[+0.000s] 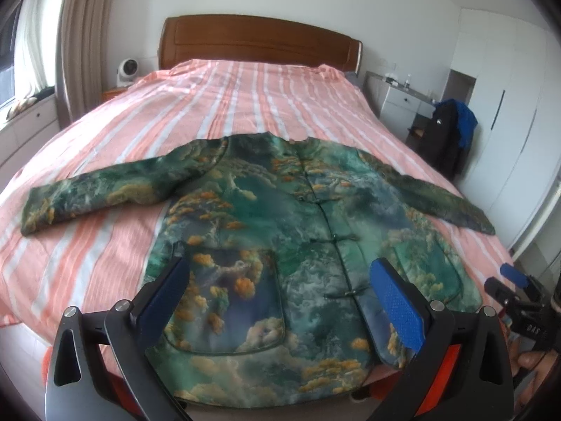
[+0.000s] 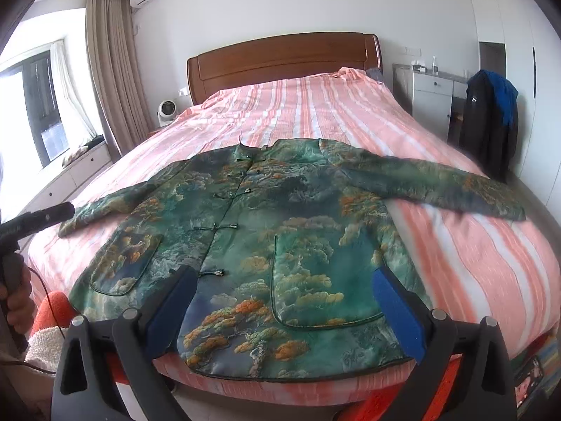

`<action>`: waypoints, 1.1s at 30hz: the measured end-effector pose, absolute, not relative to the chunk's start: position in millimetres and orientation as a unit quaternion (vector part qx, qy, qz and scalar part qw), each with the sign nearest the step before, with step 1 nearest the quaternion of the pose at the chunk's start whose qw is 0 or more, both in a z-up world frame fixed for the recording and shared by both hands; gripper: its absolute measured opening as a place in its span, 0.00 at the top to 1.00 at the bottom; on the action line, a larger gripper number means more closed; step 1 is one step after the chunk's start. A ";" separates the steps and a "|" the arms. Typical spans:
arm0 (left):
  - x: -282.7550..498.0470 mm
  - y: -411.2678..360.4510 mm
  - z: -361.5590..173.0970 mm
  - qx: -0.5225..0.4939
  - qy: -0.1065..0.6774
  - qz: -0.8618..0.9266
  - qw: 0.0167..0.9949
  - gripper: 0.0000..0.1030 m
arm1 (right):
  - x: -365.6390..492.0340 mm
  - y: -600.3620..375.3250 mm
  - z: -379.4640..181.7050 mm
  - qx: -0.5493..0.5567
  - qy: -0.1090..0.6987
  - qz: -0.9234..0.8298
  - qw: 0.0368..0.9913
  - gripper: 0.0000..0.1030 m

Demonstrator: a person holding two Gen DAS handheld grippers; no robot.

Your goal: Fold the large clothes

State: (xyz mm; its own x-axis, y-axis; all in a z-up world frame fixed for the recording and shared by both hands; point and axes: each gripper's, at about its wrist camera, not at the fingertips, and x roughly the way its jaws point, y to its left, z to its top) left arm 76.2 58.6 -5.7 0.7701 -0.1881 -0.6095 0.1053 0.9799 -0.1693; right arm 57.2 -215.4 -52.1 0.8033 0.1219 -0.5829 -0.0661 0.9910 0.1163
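A striped pink bed [image 1: 245, 105] fills both views. The green landscape-print jacket [image 1: 280, 217] lies flat mid-frame, front up, sleeves spread. At bottom, the left gripper [image 1: 284, 298] and right gripper [image 2: 284, 301] hover with jaws wide apart, holding nothing.

Green landscape-print jacket [image 1: 280, 224] flat, face-up on bed, buttoned, sleeves spread wide.
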 end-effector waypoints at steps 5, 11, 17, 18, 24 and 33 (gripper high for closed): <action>74.7 54.5 0.1 -0.052 0.317 -0.082 0.943 0.00 | 54.2 -212.6 -50.5 0.033 0.303 0.041 0.951 0.04; 78.1 61.6 4.7 -0.057 0.311 -0.069 0.946 0.00 | 54.3 -211.6 -50.9 0.027 0.299 0.036 0.953 0.04; 83.3 70.0 1.6 -0.067 0.320 -0.053 0.943 0.00 | 57.5 -217.6 -54.4 0.030 0.303 0.023 0.952 0.04; 83.3 70.9 1.4 -0.067 0.321 -0.051 0.943 0.00 | 57.8 -218.5 -55.0 0.031 0.304 0.021 0.952 0.04; 84.8 71.4 -1.9 -0.055 0.323 -0.039 0.944 0.00 | 59.9 -224.5 -58.6 0.038 0.309 0.011 0.950 0.04; 87.0 72.8 -6.9 -0.043 0.329 -0.028 0.943 0.00 | 62.7 -225.2 -63.2 0.038 0.319 0.011 0.947 0.04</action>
State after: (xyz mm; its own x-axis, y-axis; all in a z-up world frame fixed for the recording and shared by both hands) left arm 87.0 72.8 -6.9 0.7824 -0.0820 -0.6174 0.0251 0.9946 -0.1002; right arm 62.7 -225.2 -63.2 0.7969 0.0440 -0.6025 0.0040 0.9969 0.0780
